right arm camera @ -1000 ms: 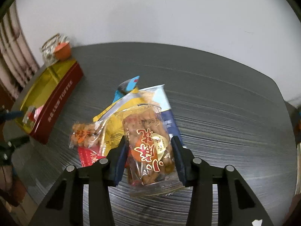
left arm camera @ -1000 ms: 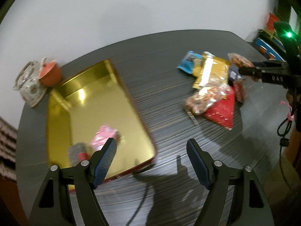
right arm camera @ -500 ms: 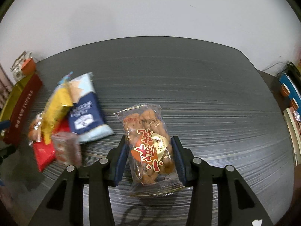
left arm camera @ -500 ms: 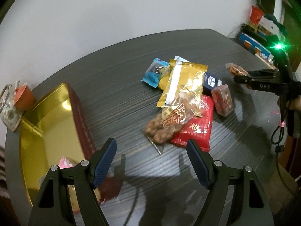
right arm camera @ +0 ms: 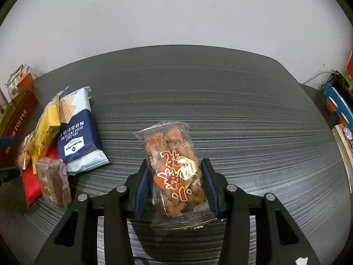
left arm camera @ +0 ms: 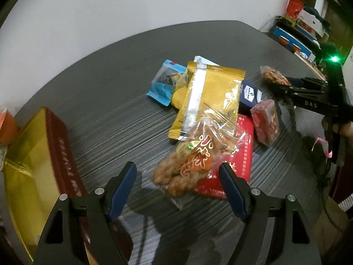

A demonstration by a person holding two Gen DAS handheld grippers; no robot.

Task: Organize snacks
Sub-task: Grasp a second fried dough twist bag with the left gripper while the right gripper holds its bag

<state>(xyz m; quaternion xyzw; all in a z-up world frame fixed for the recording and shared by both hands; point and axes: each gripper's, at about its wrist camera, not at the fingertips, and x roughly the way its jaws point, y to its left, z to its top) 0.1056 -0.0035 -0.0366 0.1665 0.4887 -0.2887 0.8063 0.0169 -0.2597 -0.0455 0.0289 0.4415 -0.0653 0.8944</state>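
Observation:
My left gripper (left arm camera: 177, 176) is open and empty, just short of a clear bag of fried dough twists (left arm camera: 192, 156) that lies on a red packet (left arm camera: 233, 172). Behind them lie a gold packet (left arm camera: 211, 97), a blue wrapper (left arm camera: 165, 84), a navy cracker pack (left arm camera: 249, 97) and a pink block (left arm camera: 264, 121). My right gripper (right arm camera: 174, 187) is shut on a second bag of dough twists (right arm camera: 176, 172), held above the table; it also shows in the left wrist view (left arm camera: 273, 76). The red and gold tin (left arm camera: 33, 154) stands at the left.
The dark round table (right arm camera: 220, 101) stretches behind the held bag. The snack pile (right arm camera: 75, 128) and the tin (right arm camera: 15, 119) sit at its left in the right wrist view. An orange cup (right arm camera: 24, 81) stands beyond the tin. Shelves with boxes (left arm camera: 297, 22) stand off the table's right.
My left gripper has swung right from over the tin toward the snack pile and closer to the near twist bag. My right gripper has carried its bag up and right, away from the pile.

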